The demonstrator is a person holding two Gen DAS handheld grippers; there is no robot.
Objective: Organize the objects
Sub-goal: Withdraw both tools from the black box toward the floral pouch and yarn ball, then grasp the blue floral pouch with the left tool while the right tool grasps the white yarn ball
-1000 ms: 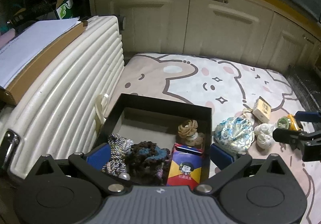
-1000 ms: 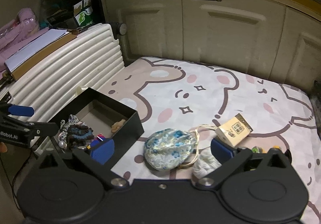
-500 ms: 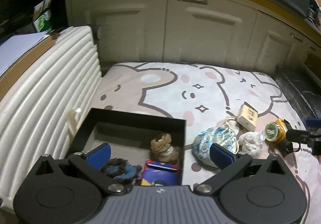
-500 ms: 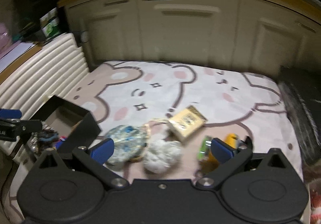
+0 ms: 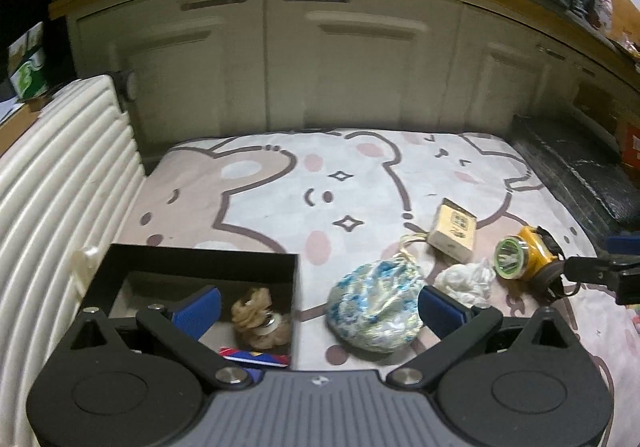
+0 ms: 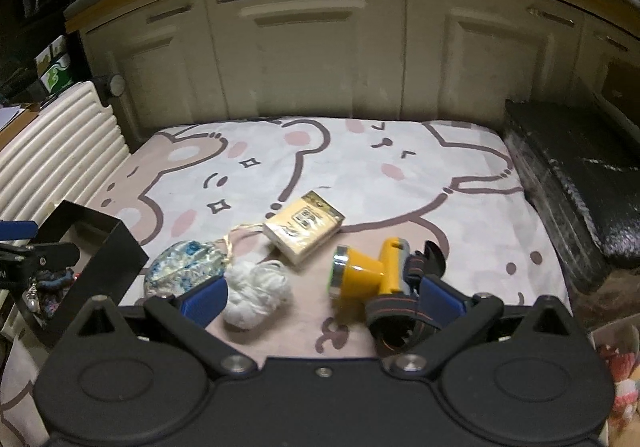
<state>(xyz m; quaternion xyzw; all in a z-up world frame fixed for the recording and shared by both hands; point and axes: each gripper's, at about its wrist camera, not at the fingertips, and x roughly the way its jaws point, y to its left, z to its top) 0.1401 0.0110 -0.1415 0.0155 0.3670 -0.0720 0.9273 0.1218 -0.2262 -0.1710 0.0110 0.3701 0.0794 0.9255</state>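
Left wrist view: left gripper (image 5: 318, 309) is sitting with jaws spread wide, gripping nothing. Black box (image 5: 200, 261) is lying at 8 o'clock, one blue finger (image 5: 198, 307) overlapping its opening and hiding part of the inside. A tan fuzzy item (image 5: 256, 317) and a red-blue packet (image 5: 256, 357) are lying in the box. Blue floral pouch (image 5: 374, 307) is sitting just right of the box wall, between the fingers. White bundle (image 5: 464, 283), small tan box (image 5: 454, 235) and yellow headlamp (image 5: 520, 257) are lying toward 3 o'clock on the bear-print mat (image 5: 280, 199). White ribbed suitcase (image 5: 52, 183) is standing at 9 o'clock, cabinet doors (image 5: 360, 59) at 12.

Right wrist view: right gripper (image 6: 322, 297) is also hanging spread, empty. The headlamp (image 6: 368, 273) and its strap (image 6: 396, 321) are lying between the fingers, strap just beside the right finger. The white bundle (image 6: 256, 299) is touching the left finger; the pouch (image 6: 184, 269) is partly hidden behind it. The tan box (image 6: 302, 225) is at 12, the black box (image 6: 104, 259) at 9, a dark bundle (image 6: 572, 183) at 3.
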